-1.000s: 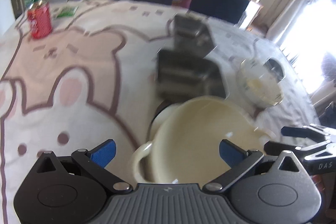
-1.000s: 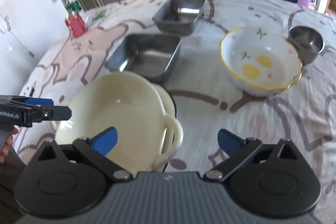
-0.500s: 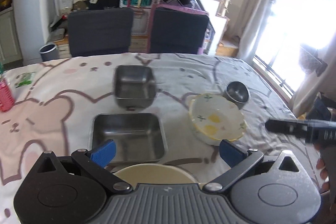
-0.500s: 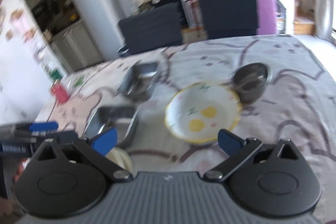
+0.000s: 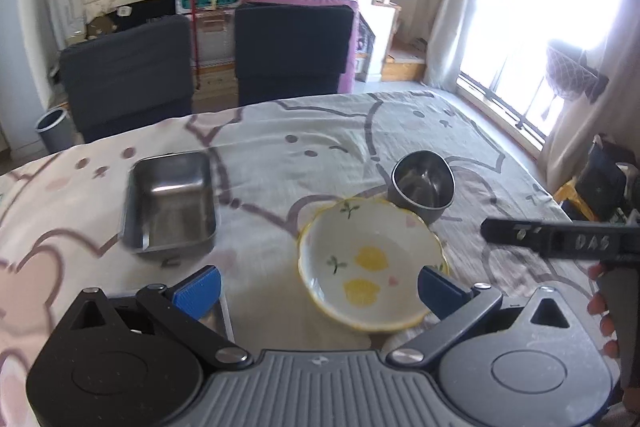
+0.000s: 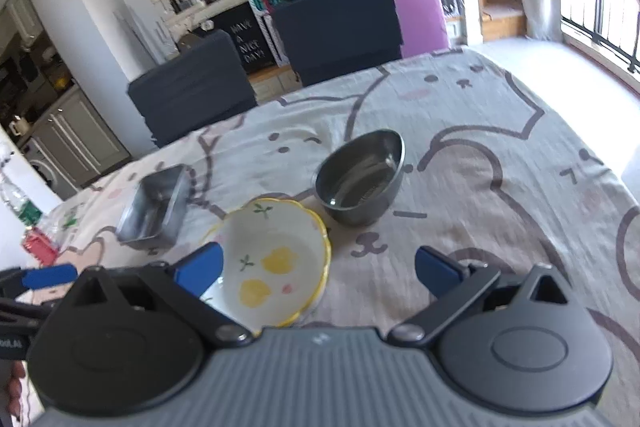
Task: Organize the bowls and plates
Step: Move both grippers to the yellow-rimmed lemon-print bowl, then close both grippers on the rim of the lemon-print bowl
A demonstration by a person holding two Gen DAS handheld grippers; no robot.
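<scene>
1. Left wrist view: the left gripper (image 5: 318, 285) hangs above the near edge of the desk (image 5: 304, 147), its blue fingers (image 5: 198, 285) wide apart and holding nothing. Directly beyond them sits a flowered bowl (image 5: 370, 263) with a yellow rim, empty. A small steel bowl (image 5: 423, 183) stands just behind it toward the far right corner; whether the two touch cannot be told. A steel tray (image 5: 172, 201) lies apart, toward the left edge. The corner of another steel dish (image 5: 220, 315) peeks from under the left finger. The right gripper's arm (image 5: 560, 239) reaches in from the right edge.

2. Right wrist view: the right gripper (image 6: 318, 267) also hovers with fingers (image 6: 436, 269) spread and empty. The flowered bowl (image 6: 272, 259) lies near its left finger, the small steel bowl (image 6: 360, 177) just beyond, the steel tray (image 6: 154, 207) farther left. A red can (image 6: 38, 247) stands by the left edge.

3. Progress, as a judgement: these dishes sit singly on the cloth, none nested or stacked here, so most sorting appears left to do.
</scene>
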